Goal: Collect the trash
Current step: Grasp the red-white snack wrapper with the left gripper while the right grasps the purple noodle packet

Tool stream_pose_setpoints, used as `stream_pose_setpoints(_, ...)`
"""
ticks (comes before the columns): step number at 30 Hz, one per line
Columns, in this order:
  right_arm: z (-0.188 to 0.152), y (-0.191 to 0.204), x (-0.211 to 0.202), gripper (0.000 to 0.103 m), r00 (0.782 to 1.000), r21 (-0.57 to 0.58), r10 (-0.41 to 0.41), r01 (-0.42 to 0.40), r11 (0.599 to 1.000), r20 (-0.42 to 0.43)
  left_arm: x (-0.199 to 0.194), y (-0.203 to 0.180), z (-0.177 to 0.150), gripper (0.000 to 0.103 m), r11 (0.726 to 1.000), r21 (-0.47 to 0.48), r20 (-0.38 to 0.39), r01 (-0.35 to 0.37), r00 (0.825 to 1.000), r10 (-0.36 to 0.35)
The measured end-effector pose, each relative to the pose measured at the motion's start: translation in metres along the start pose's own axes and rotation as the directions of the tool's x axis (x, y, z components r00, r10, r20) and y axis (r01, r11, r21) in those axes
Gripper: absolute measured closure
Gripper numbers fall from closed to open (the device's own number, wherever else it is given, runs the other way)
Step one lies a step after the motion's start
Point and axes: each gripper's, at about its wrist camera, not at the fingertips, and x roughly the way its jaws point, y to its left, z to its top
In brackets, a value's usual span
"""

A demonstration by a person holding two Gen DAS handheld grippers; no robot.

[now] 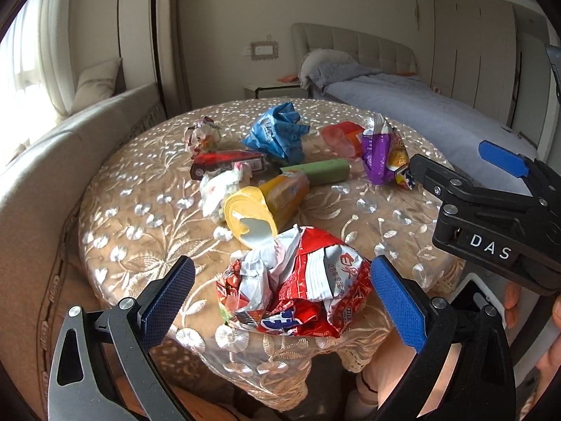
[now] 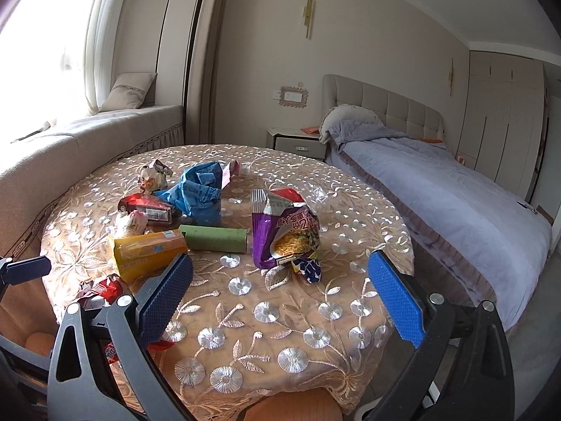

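Observation:
Trash lies on a round table (image 1: 147,210) with an embroidered cloth. A crumpled red snack bag (image 1: 298,287) sits at the near edge, between the fingers of my open left gripper (image 1: 282,291), untouched. Behind it lie a yellow bag roll (image 1: 266,207), a green roll (image 1: 315,172), a blue bag (image 1: 280,133), a purple noodle bag (image 1: 380,154) and a dark red wrapper (image 1: 228,163). My right gripper (image 2: 280,289) is open and empty, just in front of the purple bag (image 2: 284,231). The right gripper also shows in the left wrist view (image 1: 491,203).
A bed (image 2: 438,182) stands right of the table, a nightstand (image 2: 294,140) behind it. A cushioned window seat (image 2: 70,147) runs along the left. A crumpled white wrapper (image 1: 203,135) and white tissue (image 1: 219,189) lie on the table's left part. An orange stool (image 2: 294,407) shows below the table edge.

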Motion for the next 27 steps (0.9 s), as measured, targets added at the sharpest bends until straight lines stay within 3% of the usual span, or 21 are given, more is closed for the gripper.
stream_pose_setpoints(2,0.004,-0.006,0.029,0.004,0.998,0.030,0.038,-0.036,0.999,-0.057,0.013,-0.001,-0.001,0.005,1.000,-0.009,-0.035,-0.004,0.999,0.004)
stream_pose_setpoints(4,0.009,-0.007,0.052,0.004,0.996,0.026,0.025,-0.023,0.999,-0.085,0.025,0.000,-0.002,0.005,1.000,-0.019,-0.065,-0.008,0.998,0.007)
stream_pose_setpoints(7,0.015,-0.006,0.086,0.004,0.991,-0.010,-0.033,0.032,0.999,-0.131,0.033,0.003,0.001,0.005,0.999,-0.036,-0.052,-0.018,0.999,0.016)
stream_pose_setpoints(9,0.016,-0.009,0.104,0.005,0.983,0.005,-0.020,0.021,1.000,-0.184,0.038,0.004,0.004,0.006,0.999,-0.042,-0.049,-0.013,0.999,0.011)
stream_pose_setpoints(10,0.015,-0.013,0.109,0.009,0.979,0.031,0.007,0.000,1.000,-0.202,0.042,0.004,0.005,0.007,0.999,-0.042,-0.050,-0.008,0.999,0.006)
stream_pose_setpoints(11,0.013,-0.016,0.111,0.033,0.976,0.058,0.041,-0.030,0.998,-0.212,0.043,0.004,0.005,0.012,0.999,-0.043,-0.046,-0.008,0.999,0.006)
stream_pose_setpoints(12,0.011,-0.019,0.113,0.041,0.974,0.074,0.059,-0.044,0.996,-0.220,0.044,0.004,0.006,0.013,0.999,-0.042,-0.042,-0.010,0.999,0.009)
stream_pose_setpoints(17,0.004,-0.028,0.099,0.045,0.976,0.097,0.100,-0.082,0.992,-0.193,0.048,0.000,0.009,0.027,1.000,-0.029,-0.025,0.004,1.000,-0.004)
stream_pose_setpoints(21,0.003,-0.036,0.069,0.045,0.974,0.125,0.165,-0.146,0.981,-0.154,0.039,-0.002,0.012,0.030,0.999,-0.026,0.000,0.022,1.000,-0.022)
stream_pose_setpoints(27,-0.001,-0.038,0.038,0.045,0.979,0.072,0.155,-0.147,0.987,-0.131,0.020,-0.010,0.019,0.031,0.999,-0.006,0.050,0.035,0.998,-0.034)
